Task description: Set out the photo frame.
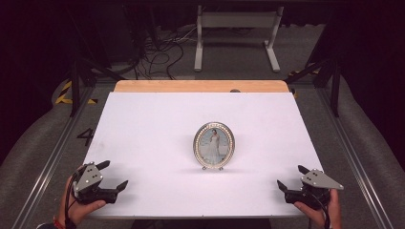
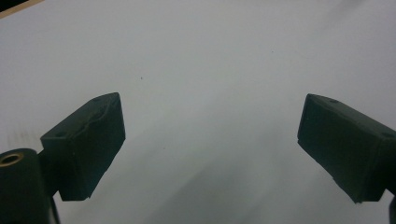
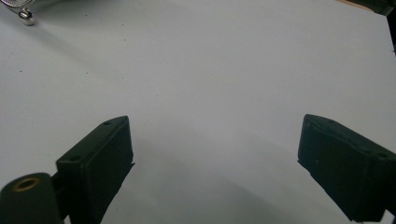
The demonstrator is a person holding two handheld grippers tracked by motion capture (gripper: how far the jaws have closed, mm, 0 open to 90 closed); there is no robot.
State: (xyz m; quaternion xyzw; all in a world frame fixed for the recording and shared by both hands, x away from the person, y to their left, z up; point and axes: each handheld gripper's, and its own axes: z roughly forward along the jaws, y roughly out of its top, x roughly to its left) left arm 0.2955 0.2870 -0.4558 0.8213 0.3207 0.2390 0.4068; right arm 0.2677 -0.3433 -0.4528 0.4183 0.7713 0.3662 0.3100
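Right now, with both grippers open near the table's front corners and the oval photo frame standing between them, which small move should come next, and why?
Probably bring the right gripper forward and inward toward the oval photo frame. Both it and the left gripper are open, hold nothing, and sit well apart from the frame, which stands upright on small feet at the middle of the white table. The right gripper view already catches one foot.

The picture frame (image 1: pixel 214 145) stands upright on the table (image 1: pixel 143 124), just right of the frame's centre. The left gripper (image 1: pixel 114 175) sits at the lower left, the right gripper (image 1: pixel 291 178) at the lower right — each near the table's front edge, well apart from the picture frame between them. Behind the table — at the top of the high view — a stand (image 1: pixel 237 21) rests on the floor (image 1: pixel 372 157).
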